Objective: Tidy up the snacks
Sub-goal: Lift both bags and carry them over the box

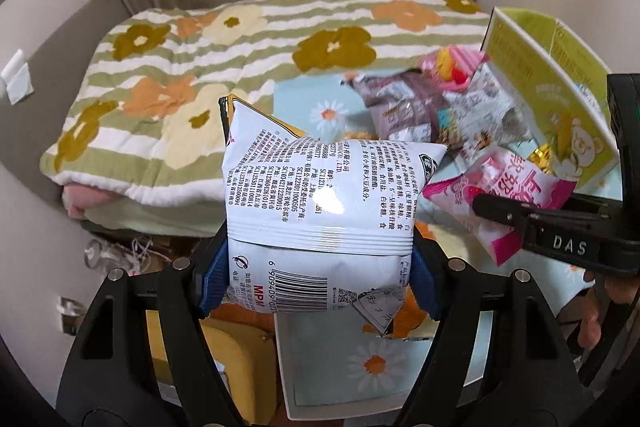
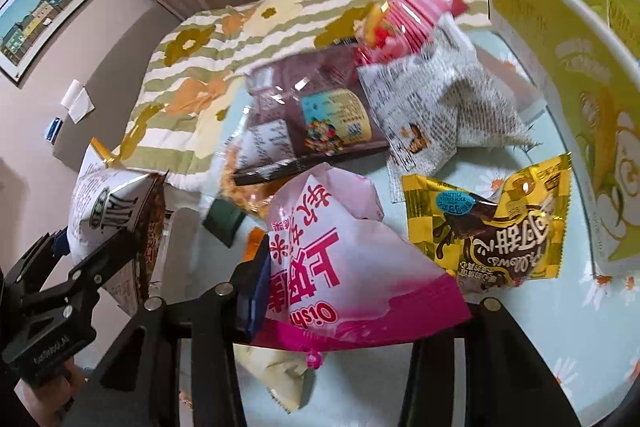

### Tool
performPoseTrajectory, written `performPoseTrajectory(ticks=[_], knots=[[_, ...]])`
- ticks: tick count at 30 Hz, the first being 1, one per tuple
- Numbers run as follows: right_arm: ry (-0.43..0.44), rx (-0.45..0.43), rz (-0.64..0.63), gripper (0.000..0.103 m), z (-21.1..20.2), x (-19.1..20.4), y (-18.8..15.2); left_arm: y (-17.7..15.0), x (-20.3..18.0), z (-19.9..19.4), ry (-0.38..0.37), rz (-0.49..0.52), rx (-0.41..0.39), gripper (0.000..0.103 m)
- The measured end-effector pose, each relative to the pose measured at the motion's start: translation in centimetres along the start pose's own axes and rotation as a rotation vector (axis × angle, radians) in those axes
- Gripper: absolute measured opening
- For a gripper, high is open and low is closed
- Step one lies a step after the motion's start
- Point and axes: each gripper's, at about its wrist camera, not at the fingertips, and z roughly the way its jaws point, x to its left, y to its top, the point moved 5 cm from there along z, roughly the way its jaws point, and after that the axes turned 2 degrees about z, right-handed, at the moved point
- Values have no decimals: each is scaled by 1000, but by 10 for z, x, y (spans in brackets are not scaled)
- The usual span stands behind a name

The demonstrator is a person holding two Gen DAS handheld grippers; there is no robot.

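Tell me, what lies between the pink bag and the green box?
In the right wrist view, a yellow chocolate snack packet lies between the pink bag and the green box.

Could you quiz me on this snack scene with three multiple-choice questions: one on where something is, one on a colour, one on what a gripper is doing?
1. Where is the yellow-green box?
A. right of the snack pile
B. on the floor
C. under the blanket

2. What colour is the bag in the right gripper?
A. blue
B. pink
C. black

3. The left gripper is:
A. empty
B. clamped on a white bag
C. holding a cup

Answers: 1 A, it stands at the right edge. 2 B, the pink bag sits between its fingers. 3 B, the white bag is squeezed between the pads.
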Motion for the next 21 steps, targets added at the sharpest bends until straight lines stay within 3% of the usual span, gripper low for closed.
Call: performPoseTrajectory(ticks=[11,21], knots=[[34,-159,-62,41,-90,2,35,54,-23,-51,-31,-11,-135,71],[34,-268,-99,41,-161,-70,93,128,-110,-69,-60,-13,-235,71]])
